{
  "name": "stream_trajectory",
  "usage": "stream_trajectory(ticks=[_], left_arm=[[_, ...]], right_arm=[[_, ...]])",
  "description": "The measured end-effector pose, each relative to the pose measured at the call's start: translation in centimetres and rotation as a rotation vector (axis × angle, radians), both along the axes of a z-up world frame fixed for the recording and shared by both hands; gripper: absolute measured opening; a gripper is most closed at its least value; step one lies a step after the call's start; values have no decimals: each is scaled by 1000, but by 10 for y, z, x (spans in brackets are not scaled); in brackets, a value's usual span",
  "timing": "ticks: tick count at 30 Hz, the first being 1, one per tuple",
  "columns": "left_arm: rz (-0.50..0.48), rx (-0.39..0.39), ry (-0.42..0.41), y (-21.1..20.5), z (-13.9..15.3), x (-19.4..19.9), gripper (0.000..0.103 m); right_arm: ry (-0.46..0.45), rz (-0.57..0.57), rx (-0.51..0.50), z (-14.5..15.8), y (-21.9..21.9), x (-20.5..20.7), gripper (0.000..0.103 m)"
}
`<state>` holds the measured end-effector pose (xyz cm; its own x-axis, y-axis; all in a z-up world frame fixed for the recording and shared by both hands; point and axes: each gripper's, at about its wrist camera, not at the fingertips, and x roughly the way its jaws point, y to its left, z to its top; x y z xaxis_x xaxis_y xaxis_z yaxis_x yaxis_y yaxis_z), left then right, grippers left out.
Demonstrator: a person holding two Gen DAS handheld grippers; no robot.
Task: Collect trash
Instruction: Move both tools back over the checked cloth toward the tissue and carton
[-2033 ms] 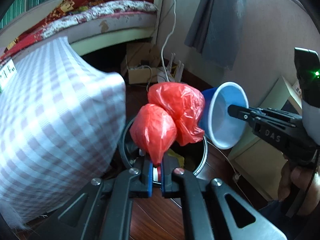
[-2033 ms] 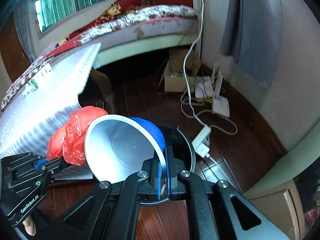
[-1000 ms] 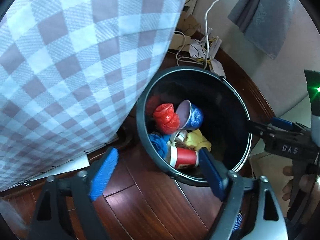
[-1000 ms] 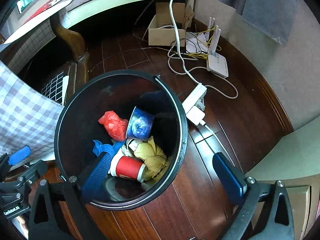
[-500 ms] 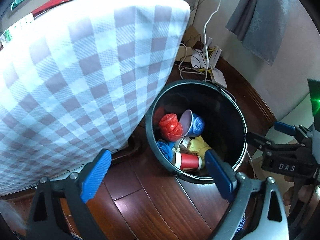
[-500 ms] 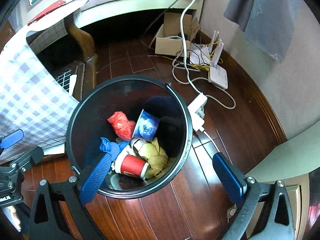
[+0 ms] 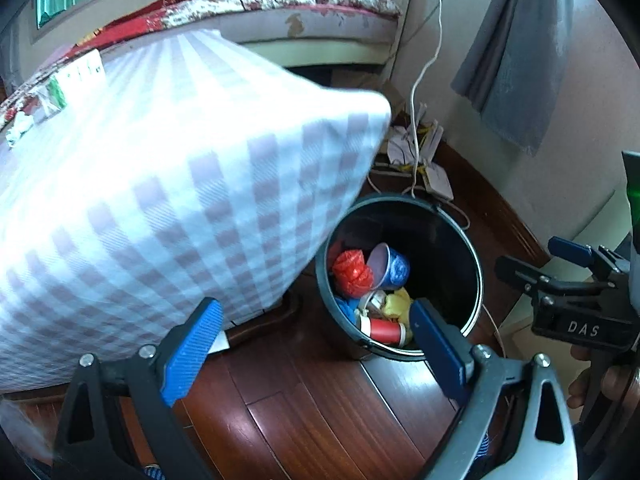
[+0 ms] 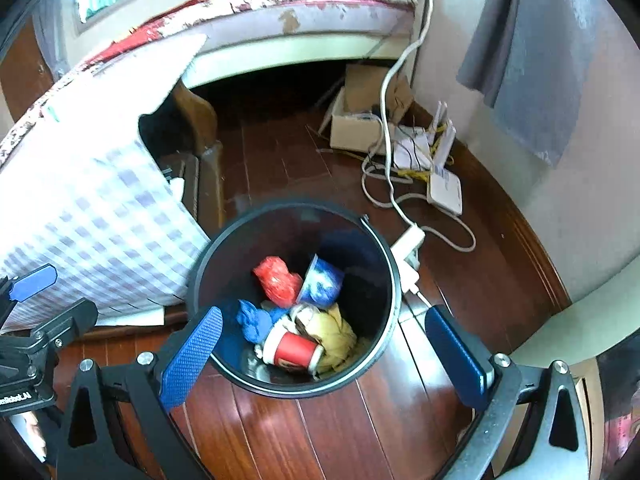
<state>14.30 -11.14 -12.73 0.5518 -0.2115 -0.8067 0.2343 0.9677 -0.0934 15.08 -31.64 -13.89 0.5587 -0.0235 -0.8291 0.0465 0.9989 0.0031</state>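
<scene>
A black round bin (image 7: 468, 264) (image 8: 392, 280) stands on the wooden floor. Inside lie a red plastic bag (image 7: 352, 268) (image 8: 276, 278), a blue paper cup (image 7: 390, 266) (image 8: 322, 280), a red paper cup (image 7: 382, 330) (image 8: 290, 350), blue scrap (image 8: 254, 320) and yellow crumpled wrapping (image 8: 334, 334). My left gripper (image 7: 316, 342) is open and empty, above the bin's near rim. My right gripper (image 8: 324, 354) is open and empty, over the bin's near side. The right gripper also shows in the left wrist view (image 7: 560, 268), to the right of the bin.
A table with a checked cloth (image 7: 160, 184) (image 8: 92, 216) overhangs left of the bin. A bed (image 8: 300, 4) stands behind. A cardboard box (image 8: 360, 120), router (image 8: 444, 188), power strip (image 8: 408, 240) and cables lie on the floor by the wall. A grey cloth (image 8: 532, 56) hangs at the right.
Both grippers opened and dropped the red bag and the blue cup into the bin. Since then both have pulled up and back from the bin.
</scene>
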Motion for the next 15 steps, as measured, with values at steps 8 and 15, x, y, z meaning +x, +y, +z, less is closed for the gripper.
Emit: stream_trajectory(ticks=[8, 15], left_arm=[[46, -23, -71, 26, 34, -8, 95], [101, -37, -112, 53, 51, -12, 95]], right_arm=[[-78, 38, 20, 35, 25, -4, 102], [-125, 80, 26, 55, 51, -3, 102]])
